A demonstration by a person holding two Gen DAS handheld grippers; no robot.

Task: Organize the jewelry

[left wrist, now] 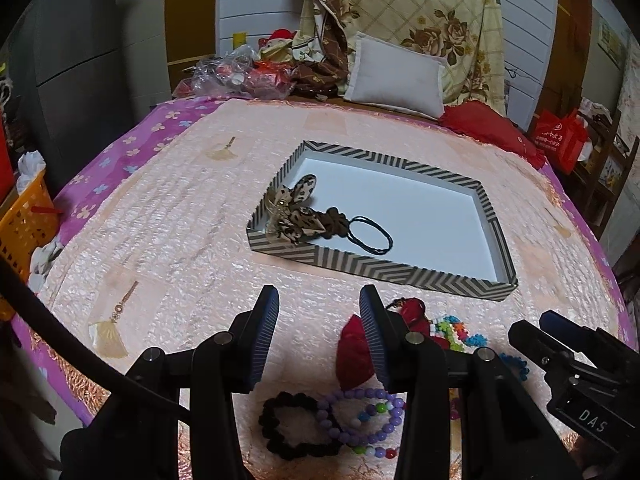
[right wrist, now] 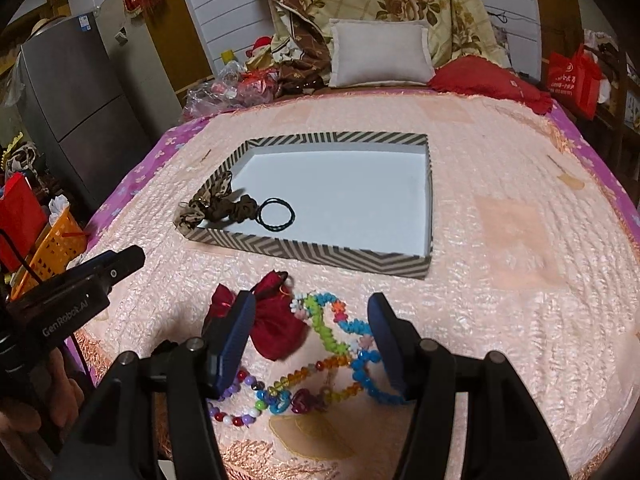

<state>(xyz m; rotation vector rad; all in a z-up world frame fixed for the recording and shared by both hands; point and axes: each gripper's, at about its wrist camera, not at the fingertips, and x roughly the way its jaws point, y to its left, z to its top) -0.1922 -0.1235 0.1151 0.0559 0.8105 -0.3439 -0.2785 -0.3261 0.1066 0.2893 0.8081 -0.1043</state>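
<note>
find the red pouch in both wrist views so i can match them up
Left wrist view: the red pouch lies low and right of centre, partly hidden behind the left gripper's right finger.
Right wrist view: it lies lower left of centre, just right of the right gripper's left finger.
Shared landmark: the striped tray, beyond the pouch in both.

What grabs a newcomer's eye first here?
Mid-bed on the pink quilt sits the shallow zigzag-striped tray with a white floor, holding a leopard-print fabric bow and a black hair tie at its left end. Nearer the cameras lies a bright clutter: a dark red cloth pouch, a multicolored flower-bead strand, and a purple bead bracelet.
</note>
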